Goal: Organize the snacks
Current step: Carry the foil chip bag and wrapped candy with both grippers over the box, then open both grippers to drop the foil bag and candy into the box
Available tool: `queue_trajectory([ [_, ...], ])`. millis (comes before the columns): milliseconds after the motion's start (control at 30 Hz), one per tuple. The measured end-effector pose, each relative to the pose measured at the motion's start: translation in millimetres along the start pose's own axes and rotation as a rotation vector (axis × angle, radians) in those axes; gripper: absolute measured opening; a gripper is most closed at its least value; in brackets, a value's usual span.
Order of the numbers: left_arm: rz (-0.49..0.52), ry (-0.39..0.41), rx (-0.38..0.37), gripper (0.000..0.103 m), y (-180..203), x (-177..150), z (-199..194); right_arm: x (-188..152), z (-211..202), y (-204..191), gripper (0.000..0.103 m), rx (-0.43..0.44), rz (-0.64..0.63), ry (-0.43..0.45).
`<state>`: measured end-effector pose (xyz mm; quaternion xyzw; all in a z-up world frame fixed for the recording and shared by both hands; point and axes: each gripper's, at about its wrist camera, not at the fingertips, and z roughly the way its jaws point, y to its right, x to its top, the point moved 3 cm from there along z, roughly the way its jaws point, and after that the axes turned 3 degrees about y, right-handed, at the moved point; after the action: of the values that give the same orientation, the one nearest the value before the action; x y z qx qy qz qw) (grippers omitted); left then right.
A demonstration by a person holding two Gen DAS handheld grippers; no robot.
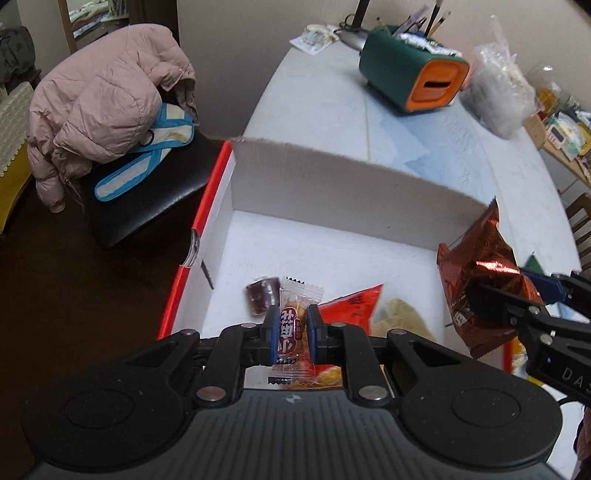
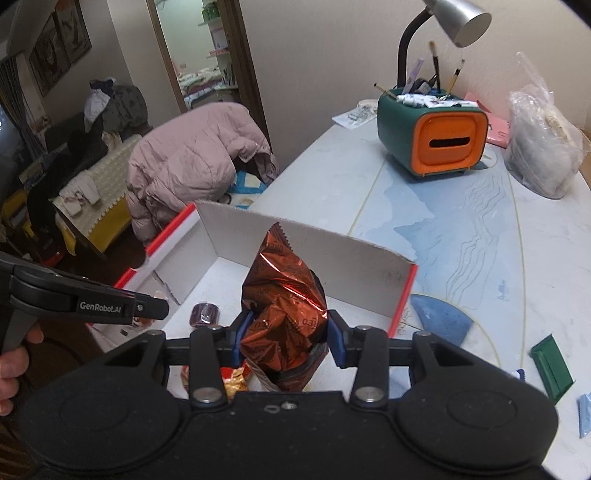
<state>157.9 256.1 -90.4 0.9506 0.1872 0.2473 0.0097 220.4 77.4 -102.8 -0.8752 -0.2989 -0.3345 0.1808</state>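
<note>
My left gripper (image 1: 291, 328) is shut on a small clear snack packet (image 1: 293, 325) with dark red lettering, held above a white cardboard box (image 1: 332, 177) with red outer sides. On the box floor lie a dark jelly cup (image 1: 261, 295), a red packet (image 1: 351, 304) and a pale packet (image 1: 400, 319). My right gripper (image 2: 290, 330) is shut on a crinkled copper-red foil bag (image 2: 284, 295), which hangs over the box's right part (image 2: 306, 251); the same foil bag (image 1: 476, 280) shows at the right of the left wrist view. The left gripper's arm (image 2: 107, 304) reaches in from the left.
A green and orange desk organiser (image 2: 432, 136) with brushes, a lamp (image 2: 458, 22) and a clear plastic bag (image 2: 543, 147) stand at the far side of the table. A green packet (image 2: 552, 363) and blue wrappers lie right of the box. A chair with a pink jacket (image 1: 103, 99) stands left.
</note>
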Motion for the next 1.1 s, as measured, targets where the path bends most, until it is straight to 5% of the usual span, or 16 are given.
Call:
queue_trajectory([
  [500,0.077,-0.059,0.04,0.014,2.6,-7.3,38.3,-12.5,56.2,-7.6,0.041,-0.055,-0.03,-0.095],
  [1100,0.072,-0.064,0.001,0.017,0.3,-19.0,33.3,-16.4,43.8,-10.2,0.054,-0.014,-0.006,-0.095],
])
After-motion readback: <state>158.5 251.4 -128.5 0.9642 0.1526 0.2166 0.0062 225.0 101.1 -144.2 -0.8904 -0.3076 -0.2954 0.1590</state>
